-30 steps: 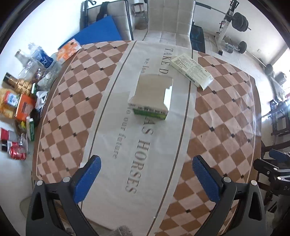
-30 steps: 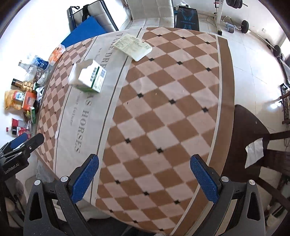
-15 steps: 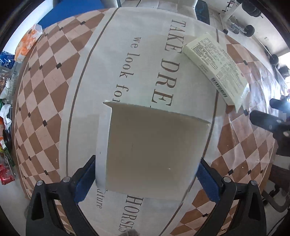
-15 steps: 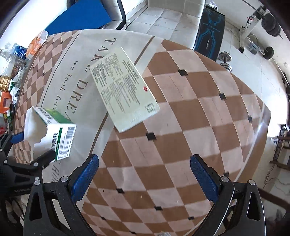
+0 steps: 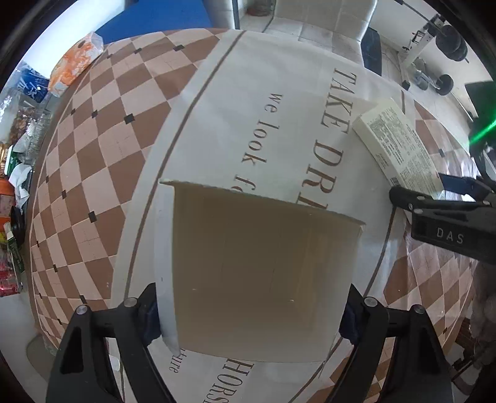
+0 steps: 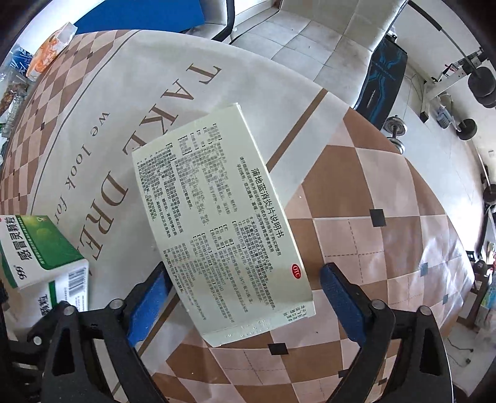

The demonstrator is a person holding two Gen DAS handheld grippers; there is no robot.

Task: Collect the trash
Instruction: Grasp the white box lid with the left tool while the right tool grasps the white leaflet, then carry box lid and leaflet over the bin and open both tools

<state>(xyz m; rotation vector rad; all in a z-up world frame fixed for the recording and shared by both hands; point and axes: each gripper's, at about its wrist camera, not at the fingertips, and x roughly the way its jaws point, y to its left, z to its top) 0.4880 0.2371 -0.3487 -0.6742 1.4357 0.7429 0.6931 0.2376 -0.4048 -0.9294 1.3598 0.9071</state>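
Note:
An open-topped green-and-white medicine box (image 5: pixel 263 263) stands on the checked tablecloth (image 5: pixel 93 155). My left gripper (image 5: pixel 249 317) points straight down over it. Its jaws are closing, and the blue pads lie against two opposite walls. In the right wrist view the same box (image 6: pixel 40 248) shows at the lower left. A flat pale box printed with text (image 6: pixel 217 210) lies beside it. My right gripper (image 6: pixel 245 288) straddles its near end with jaws closing. The left pad is at the box's edge, and a gap shows at the right pad. The left wrist view shows this flat box (image 5: pixel 400 145) under the right gripper (image 5: pixel 427 190).
Bottles, cans and wrappers (image 5: pixel 18 186) are piled on the floor past the table's left edge, with an orange bag (image 5: pixel 74 59) at the far corner. A white chair (image 5: pixel 325 18) stands behind the table. Weights (image 5: pixel 449 37) and a bench (image 6: pixel 384 71) stand at the back right.
Both grippers came down onto the table. The left one dropped around the upright box; the right one swept across to the flat box. Both sets of jaws narrowed.

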